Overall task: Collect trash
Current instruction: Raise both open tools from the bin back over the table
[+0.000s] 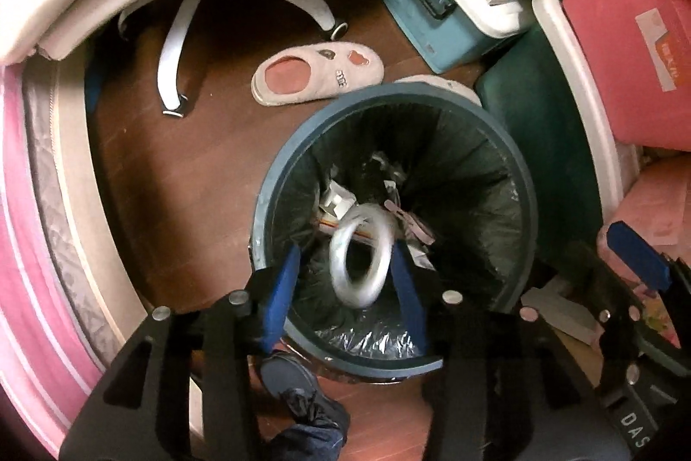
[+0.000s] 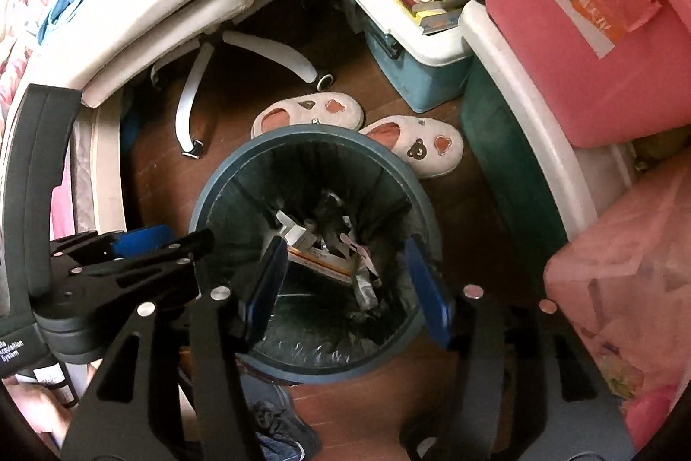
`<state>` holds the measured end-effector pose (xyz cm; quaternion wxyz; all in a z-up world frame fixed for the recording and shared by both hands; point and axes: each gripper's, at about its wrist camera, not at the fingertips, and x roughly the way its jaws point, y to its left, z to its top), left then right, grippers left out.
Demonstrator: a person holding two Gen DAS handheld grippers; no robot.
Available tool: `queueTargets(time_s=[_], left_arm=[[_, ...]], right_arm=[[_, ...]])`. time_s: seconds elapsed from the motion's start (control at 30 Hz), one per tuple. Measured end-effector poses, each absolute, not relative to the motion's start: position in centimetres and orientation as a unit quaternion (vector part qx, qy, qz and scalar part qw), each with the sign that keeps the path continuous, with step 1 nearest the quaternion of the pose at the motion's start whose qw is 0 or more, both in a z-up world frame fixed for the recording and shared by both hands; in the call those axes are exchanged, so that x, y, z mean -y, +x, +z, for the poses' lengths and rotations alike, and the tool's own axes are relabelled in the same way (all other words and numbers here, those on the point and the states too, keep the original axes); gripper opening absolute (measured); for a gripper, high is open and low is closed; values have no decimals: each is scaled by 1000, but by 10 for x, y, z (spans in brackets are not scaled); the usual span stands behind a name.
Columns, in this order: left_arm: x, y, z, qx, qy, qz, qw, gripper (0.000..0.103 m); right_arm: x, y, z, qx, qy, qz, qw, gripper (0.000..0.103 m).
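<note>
Bin (image 1: 496,141) sits below both grippers; left gripper (image 1: 345,288) half open, ring (image 1: 360,258) loose between pads; right gripper (image 2: 345,288) half open, empty; keep both centred over rim.

My left gripper (image 1: 345,284) has matt black plastic arms and blue rubbery pads. Below it, a glossy translucent plastic ring (image 1: 360,255) blurs above the crinkled, shiny bin liner (image 1: 367,335). Fuzzy cloth slippers (image 2: 414,143) lie on smooth wood floor (image 1: 194,167).
</note>
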<state>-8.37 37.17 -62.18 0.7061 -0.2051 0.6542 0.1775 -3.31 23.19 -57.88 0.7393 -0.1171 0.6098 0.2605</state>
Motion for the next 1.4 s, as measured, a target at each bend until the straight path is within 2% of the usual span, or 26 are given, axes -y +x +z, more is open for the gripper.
queueTargets(time_s=[0.03, 0.17, 0.3, 0.47, 0.8, 1.17, 1.4], left_arm=[[-373, -83, -618, -653, -206, 177, 707, 57], [-371, -81, -596, -652, -203, 178, 709, 60], [-374, -80, -565, -649, -203, 186, 709, 70], [-369, -76, -519, -646, -193, 184, 715, 74], [-352, -63, -405, -630, -178, 186, 733, 87], [-309, -42, -297, -616, -161, 165, 754, 88], [-259, -15, -251, -609, -143, 131, 769, 88]], right_arm=[[-232, -33, -576, -609, -117, 261, 740, 64], [-234, -32, -556, -608, -117, 261, 741, 73], [-231, -30, -526, -605, -113, 252, 747, 79], [-225, -26, -481, -600, -109, 248, 753, 81], [-200, -13, -369, -581, -88, 226, 777, 90], [-155, -10, -268, -566, -60, 203, 797, 93], [-101, -3, -223, -563, -33, 170, 808, 93]])
